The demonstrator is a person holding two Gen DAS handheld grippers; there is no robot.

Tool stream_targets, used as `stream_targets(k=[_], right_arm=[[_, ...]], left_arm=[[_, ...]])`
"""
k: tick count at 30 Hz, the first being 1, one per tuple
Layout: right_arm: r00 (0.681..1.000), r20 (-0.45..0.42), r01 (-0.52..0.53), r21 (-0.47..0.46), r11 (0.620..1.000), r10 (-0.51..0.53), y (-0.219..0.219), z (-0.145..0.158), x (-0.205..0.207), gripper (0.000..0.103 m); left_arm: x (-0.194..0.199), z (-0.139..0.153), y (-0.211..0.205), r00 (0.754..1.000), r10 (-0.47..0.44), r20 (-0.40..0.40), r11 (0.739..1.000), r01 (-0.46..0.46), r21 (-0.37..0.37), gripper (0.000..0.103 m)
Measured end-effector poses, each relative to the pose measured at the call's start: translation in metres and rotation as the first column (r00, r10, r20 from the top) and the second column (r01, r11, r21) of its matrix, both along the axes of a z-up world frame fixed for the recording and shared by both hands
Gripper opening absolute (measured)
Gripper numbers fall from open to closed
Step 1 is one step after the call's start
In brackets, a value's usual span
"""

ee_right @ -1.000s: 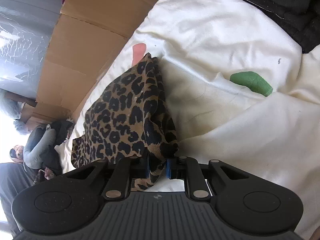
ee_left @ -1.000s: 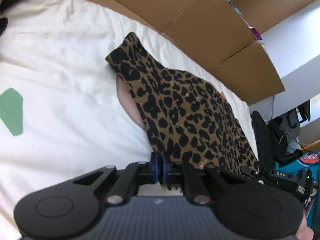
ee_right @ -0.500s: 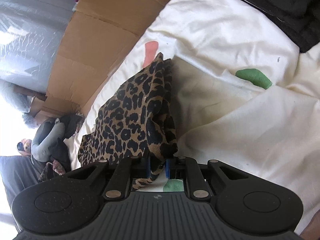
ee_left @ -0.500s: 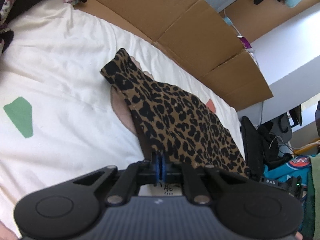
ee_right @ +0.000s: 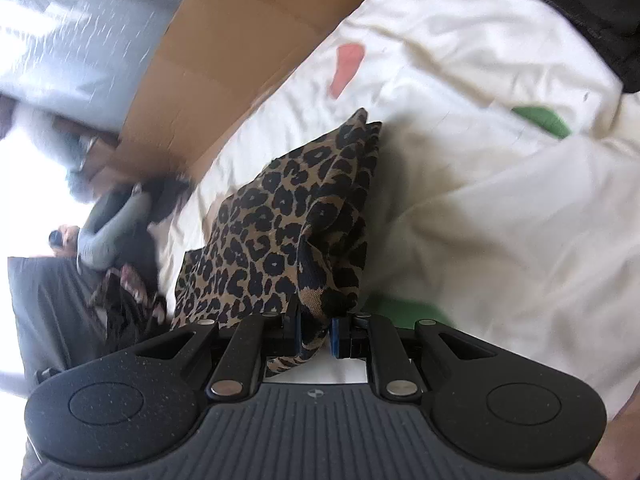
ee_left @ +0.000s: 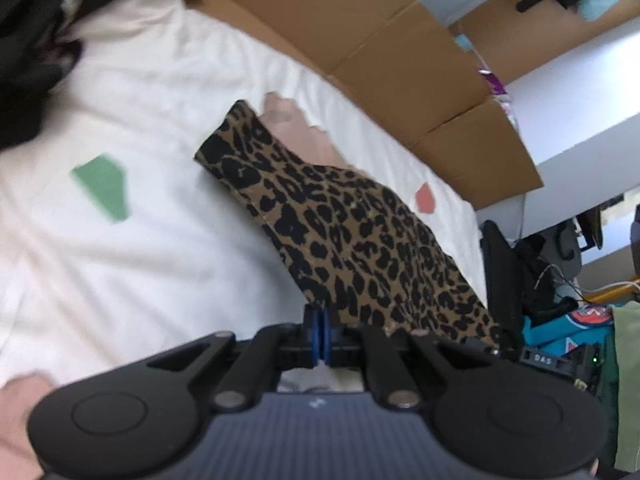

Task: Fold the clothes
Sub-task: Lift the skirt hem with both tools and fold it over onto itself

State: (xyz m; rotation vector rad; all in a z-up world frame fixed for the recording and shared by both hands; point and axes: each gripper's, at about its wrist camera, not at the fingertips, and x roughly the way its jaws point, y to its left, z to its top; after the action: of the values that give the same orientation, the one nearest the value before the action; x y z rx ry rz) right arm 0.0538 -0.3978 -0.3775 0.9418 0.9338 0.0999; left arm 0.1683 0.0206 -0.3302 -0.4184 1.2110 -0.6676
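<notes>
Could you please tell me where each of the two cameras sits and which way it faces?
Left wrist: on the left hand-held gripper, looking down its fingers at the leopard garment on the white sheet; a hand shows.
Right wrist: on the right hand-held gripper, facing the garment and cardboard.
Shared: garment, sheet, cardboard.

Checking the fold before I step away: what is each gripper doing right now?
Left gripper: shut on the leopard-print garment.
Right gripper: shut on the same garment's bunched edge.

white sheet with green patch | brown cardboard along its edge | dark clothes pile beyond
</notes>
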Motion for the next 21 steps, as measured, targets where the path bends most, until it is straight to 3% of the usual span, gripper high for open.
stream_targets(k=[10,21], right_arm=[[0.994,0.001,-0.112,-0.052,0.992,0.112,0.018,0.008,0.001,0.011],[0.999,-0.007,-0.043,-0.119,0.992,0.042,0.000,0.011,0.005,0.011]], left_arm=[[-0.024,-0.005,0.019,0.997,0.002,-0.075,0.998,0.003,0.065,0.001],[-0.024,-0.020,-0.007,0.990,-0.068,-0.128,0.995,0.077,0.070,0.001]])
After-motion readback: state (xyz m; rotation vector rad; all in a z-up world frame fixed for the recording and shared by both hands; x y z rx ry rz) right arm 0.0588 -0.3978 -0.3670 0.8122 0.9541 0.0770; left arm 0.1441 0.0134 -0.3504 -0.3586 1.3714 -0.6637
